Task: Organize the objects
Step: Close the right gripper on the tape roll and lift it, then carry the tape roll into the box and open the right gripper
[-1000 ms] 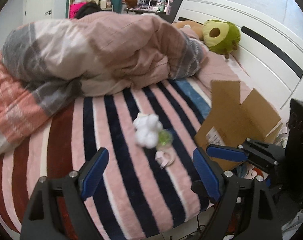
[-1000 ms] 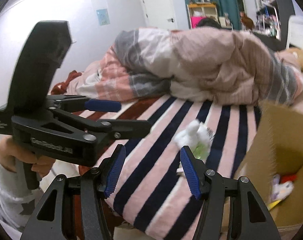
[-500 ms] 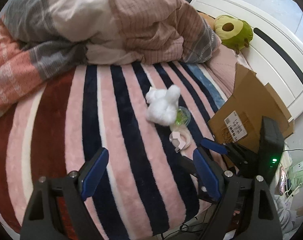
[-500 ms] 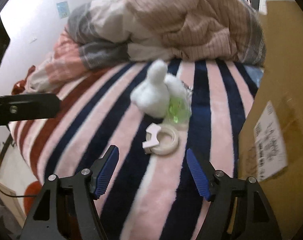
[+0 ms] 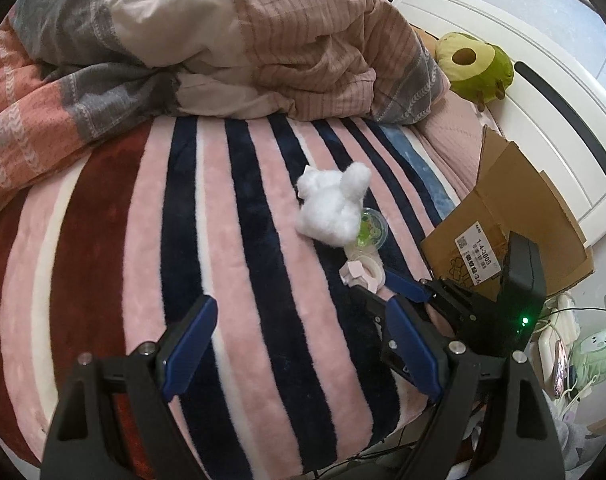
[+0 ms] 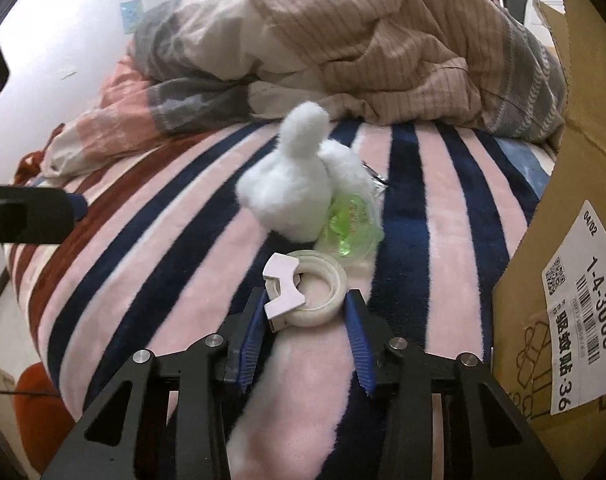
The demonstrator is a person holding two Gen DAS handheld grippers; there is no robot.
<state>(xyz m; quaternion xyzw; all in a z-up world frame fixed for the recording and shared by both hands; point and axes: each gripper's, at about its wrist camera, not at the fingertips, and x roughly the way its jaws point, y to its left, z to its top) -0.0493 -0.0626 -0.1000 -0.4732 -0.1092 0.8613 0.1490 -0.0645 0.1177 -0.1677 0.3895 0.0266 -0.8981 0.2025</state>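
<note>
Right gripper (image 6: 305, 330) has closed in on the tape roll (image 6: 309, 294) since the earlier frame, jaws now wide around it, not yet clamped. Largest down: cardboard box (image 6: 563, 280) just right, white plush (image 6: 291, 196) and green cup (image 6: 349, 228) right behind. Risk: soft bed blanket (image 6: 175, 248) yields, roll tips or its dispenser tab skews the pinch. Left gripper (image 5: 299, 344) wide, empty.

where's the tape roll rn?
The tape roll lies on the striped blanket, between the open fingers of the right gripper in the right wrist view. It is just in front of the green plastic cup and white plush.
</note>
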